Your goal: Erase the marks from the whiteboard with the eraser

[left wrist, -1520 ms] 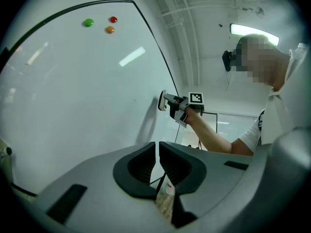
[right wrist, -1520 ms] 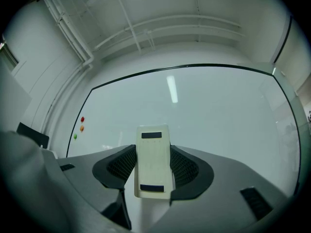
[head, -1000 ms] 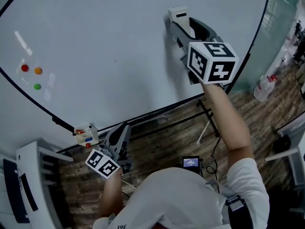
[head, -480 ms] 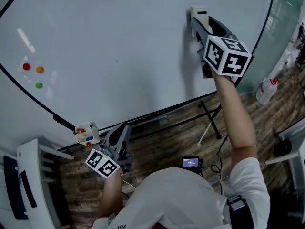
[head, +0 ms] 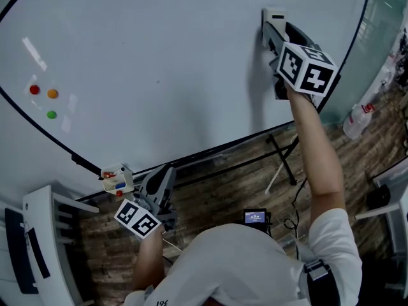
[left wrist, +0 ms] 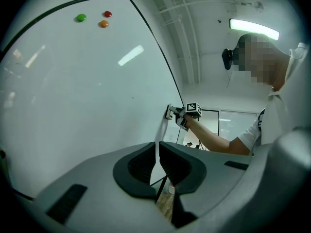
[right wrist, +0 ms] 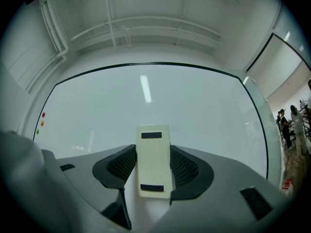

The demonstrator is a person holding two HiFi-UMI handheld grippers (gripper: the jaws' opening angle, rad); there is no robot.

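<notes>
Your right gripper (head: 273, 25) has carried the eraser (head: 275, 15) further toward the upper right of the head view, closer to the whiteboard (head: 159, 56)'s dark right edge, while your left gripper (head: 160, 182) has stayed low at the bottom left. In the right gripper view the cream eraser stands upright between your two fingers, clamped on both long sides, its far end reaching past the fingertips to the board. The left gripper view shows your other fingers drawn almost together, only a thin slit between the pads and nothing in it. Three small magnets (head: 51, 95), red, orange and green, sit at the board's far left, well apart from the eraser.
</notes>
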